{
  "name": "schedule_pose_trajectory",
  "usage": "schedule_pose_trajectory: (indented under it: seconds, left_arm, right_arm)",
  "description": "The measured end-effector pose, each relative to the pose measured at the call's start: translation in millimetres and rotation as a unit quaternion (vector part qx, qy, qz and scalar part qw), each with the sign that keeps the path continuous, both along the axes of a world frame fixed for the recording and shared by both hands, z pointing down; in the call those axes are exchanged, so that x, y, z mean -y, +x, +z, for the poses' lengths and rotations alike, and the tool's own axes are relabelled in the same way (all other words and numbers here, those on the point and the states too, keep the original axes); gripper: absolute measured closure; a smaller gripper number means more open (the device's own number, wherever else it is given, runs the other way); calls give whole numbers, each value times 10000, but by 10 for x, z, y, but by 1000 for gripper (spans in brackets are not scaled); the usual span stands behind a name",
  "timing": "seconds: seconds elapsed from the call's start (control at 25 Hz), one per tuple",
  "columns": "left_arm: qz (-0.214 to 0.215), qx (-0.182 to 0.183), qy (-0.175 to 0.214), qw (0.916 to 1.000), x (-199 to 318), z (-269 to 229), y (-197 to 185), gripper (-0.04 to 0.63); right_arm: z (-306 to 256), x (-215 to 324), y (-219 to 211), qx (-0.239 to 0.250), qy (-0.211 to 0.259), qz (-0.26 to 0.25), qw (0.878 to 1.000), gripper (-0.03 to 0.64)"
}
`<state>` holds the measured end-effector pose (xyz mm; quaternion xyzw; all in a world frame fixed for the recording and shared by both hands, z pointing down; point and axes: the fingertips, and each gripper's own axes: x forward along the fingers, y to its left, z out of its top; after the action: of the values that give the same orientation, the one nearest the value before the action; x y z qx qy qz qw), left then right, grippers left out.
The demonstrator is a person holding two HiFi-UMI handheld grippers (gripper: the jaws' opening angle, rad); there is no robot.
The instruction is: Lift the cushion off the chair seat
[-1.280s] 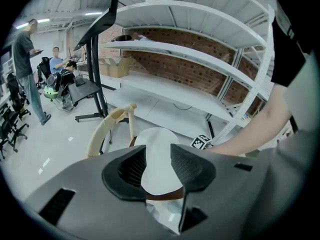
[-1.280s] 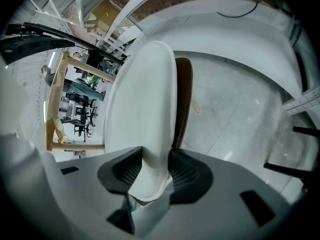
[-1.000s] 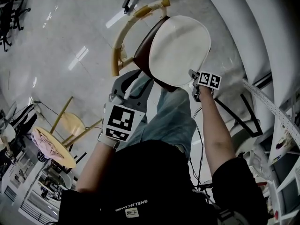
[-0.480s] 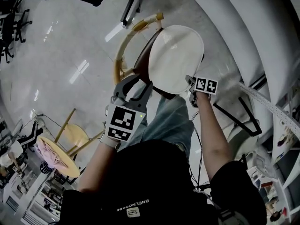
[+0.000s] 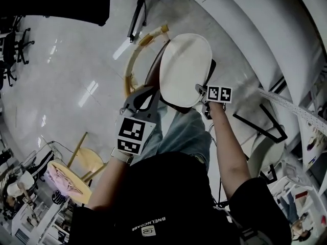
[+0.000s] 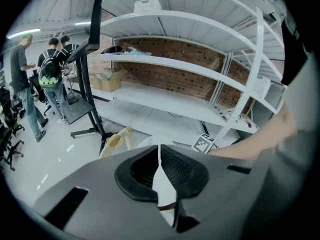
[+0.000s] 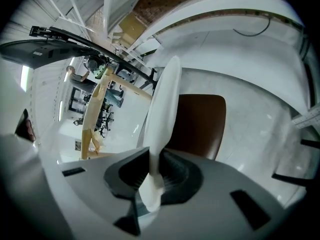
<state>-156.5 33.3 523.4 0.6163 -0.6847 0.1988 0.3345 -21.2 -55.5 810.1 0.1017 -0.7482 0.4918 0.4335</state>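
The round cream cushion [image 5: 185, 68] is raised on edge above the brown chair seat [image 5: 153, 68], which shows behind it in the right gripper view [image 7: 200, 124]. My left gripper [image 5: 153, 93] is at the cushion's lower left edge. Its jaws are closing, and the thin cream edge [image 6: 164, 184] is pinched between the pads. My right gripper [image 5: 200, 90] is at the cushion's lower right edge. Its jaws are closing too, and the cushion [image 7: 162, 114] stands up from between the pads. The chair's pale curved wooden backrest [image 5: 134, 60] lies to the left.
Curved white shelves [image 5: 265, 29] run along the right, close to the chair. A black stand [image 5: 138, 4] is on the floor beyond it. A second wooden chair with a pink cushion [image 5: 66, 180] is at lower left. People [image 6: 50, 69] stand far off.
Both grippers have risen and the cushion has tipped further up off the brown seat. The left gripper's wide-open jaws have come together on the cushion's edge.
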Motion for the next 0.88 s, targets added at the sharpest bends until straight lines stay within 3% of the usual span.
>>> schedule_pose_trajectory:
  seconds: [0.48, 0.88]
  left_arm:
    - [249, 57, -3, 9997, 191, -178, -39, 574]
    - [628, -36, 74, 9980, 276, -237, 52, 574]
  right_arm:
    - [-635, -7, -356, 405, 49, 280, 9988, 565]
    - [-1064, 152, -254, 575, 378, 691, 9952, 565]
